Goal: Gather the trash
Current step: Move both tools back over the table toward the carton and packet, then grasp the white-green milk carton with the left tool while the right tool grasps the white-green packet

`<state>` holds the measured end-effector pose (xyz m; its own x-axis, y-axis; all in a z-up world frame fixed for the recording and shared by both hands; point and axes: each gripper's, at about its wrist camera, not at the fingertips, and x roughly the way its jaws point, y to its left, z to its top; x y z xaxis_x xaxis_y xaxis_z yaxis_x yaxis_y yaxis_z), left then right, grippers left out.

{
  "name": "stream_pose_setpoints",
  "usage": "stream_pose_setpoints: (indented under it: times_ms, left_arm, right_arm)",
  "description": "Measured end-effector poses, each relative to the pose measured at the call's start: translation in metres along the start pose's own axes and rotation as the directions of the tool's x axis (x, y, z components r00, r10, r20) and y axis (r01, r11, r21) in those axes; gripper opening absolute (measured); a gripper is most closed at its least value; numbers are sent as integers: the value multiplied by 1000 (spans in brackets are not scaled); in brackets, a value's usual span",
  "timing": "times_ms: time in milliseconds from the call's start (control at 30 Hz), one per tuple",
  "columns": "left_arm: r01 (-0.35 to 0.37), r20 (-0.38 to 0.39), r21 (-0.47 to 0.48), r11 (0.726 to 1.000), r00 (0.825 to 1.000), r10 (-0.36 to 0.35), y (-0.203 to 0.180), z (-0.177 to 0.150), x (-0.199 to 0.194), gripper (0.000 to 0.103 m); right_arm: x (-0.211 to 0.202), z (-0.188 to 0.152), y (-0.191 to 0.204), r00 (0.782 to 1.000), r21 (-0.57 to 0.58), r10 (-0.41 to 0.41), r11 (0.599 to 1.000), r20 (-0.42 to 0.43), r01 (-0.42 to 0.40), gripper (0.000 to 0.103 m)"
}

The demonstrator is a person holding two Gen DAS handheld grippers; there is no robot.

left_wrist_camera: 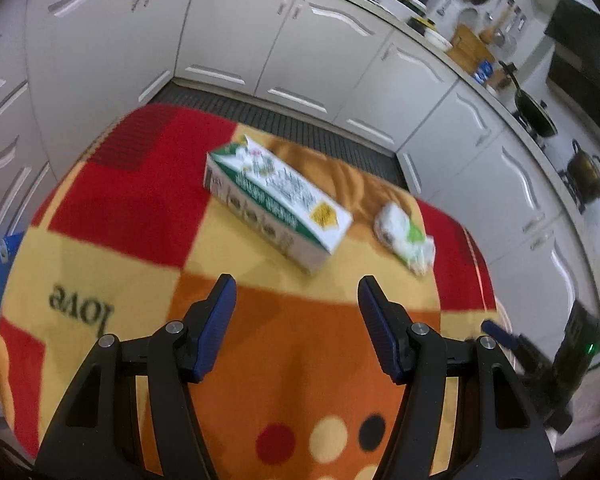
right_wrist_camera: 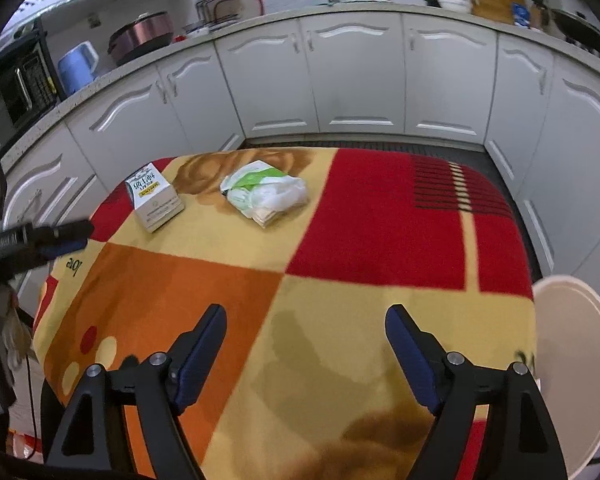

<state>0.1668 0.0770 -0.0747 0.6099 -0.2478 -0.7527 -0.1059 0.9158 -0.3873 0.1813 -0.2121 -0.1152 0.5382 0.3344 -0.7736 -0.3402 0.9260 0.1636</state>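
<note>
**Two pieces of trash lying on the blanket-covered counter, both grippers empty**

A kitchen of white cabinets (right_wrist_camera: 356, 76) is wrapping around a low counter that is wearing a blanket (right_wrist_camera: 380, 220) in red, orange and yellow blocks; the word "love" is showing on it near the left edge. A dark ribbed mat (left_wrist_camera: 300, 124) is running along the floor between the far edge and the cabinets.

Two trash items are resting on the blanket toward its far edge. One carton (left_wrist_camera: 276, 204), white with green print, is lying on its side near the far left corner as the right wrist view shows it; its lettering is blurring in the left wrist view and cannot be read. One crumpled wrapper (right_wrist_camera: 264, 194), white with green, is sitting just beside the carton, apart from it.

The left gripper (left_wrist_camera: 296, 320) is hovering over the orange block with its jaws partly apart and nothing between them. The right gripper (right_wrist_camera: 306, 354) is hanging above the near edge, its jaws standing wide and holding nothing.

One round white bin (right_wrist_camera: 576, 364) is sitting off the right edge, cut off by the frame. The worktop behind is carrying pots, a blue kettle (right_wrist_camera: 78, 66) and a cutting board, mostly too small to make out.
</note>
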Motion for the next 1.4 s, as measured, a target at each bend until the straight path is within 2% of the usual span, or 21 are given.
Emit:
stream_pose_setpoints:
  times_ms: [200, 333, 433, 533, 633, 700, 800, 900, 1000, 1100, 1233, 1300, 1333, 1400]
  left_arm:
    - [-87, 12, 35, 996, 996, 87, -21, 31, 22, 62]
    - [-194, 26, 97, 976, 981, 193, -43, 52, 49, 62]
    - [-278, 22, 168, 946, 960, 278, -57, 63, 75, 62]
    - [-348, -23, 257, 902, 930, 366, -64, 65, 100, 62]
    - [-400, -14, 364, 841, 900, 435, -62, 56, 102, 62]
    - [-373, -34, 397, 839, 907, 420, -57, 51, 95, 62]
    - [-377, -46, 427, 822, 898, 437, -44, 49, 83, 64]
    - [-323, -99, 417, 849, 913, 396, -26, 50, 66, 64]
    - [-304, -118, 420, 855, 916, 384, -12, 50, 49, 64]
    - [-271, -149, 360, 893, 928, 342, 7, 44, 34, 66]
    - [-209, -187, 222, 952, 949, 252, 39, 29, 15, 67]
    - [-176, -174, 138, 975, 964, 199, 47, 23, 6, 67]
    - [-142, -158, 64, 988, 976, 150, 56, 21, 0, 67]
    - [-87, -134, -34, 996, 988, 82, 63, 20, -7, 67]
  right_arm:
    - [10, 6, 3, 1000, -6, 11, 1000, -11, -11, 80]
    - [10, 5, 0, 1000, 0, 15, 1000, -17, -15, 80]
    - [6, 4, -2, 1000, 4, 24, 1000, -9, -24, 80]
    - [3, 4, -4, 1000, 7, 30, 1000, 1, -30, 81]
    - [1, 3, -6, 999, 7, 34, 999, 6, -34, 81]
    - [1, 3, -7, 999, 9, 38, 999, 9, -39, 81]
    - [2, 6, -6, 999, 11, 50, 999, 13, -50, 81]
    - [4, 9, -2, 998, 11, 62, 998, 15, -62, 81]
    - [5, 10, 5, 998, -5, 68, 998, 14, -68, 81]
    - [5, 11, 11, 998, -20, 67, 998, 15, -67, 81]
    - [6, 13, 13, 997, -19, 72, 997, 15, -72, 81]
    - [7, 15, 17, 997, -25, 72, 997, 16, -71, 81]
    - [8, 16, 18, 997, -29, 71, 997, 16, -71, 81]
    - [9, 19, 22, 997, -41, 73, 997, 19, -72, 81]
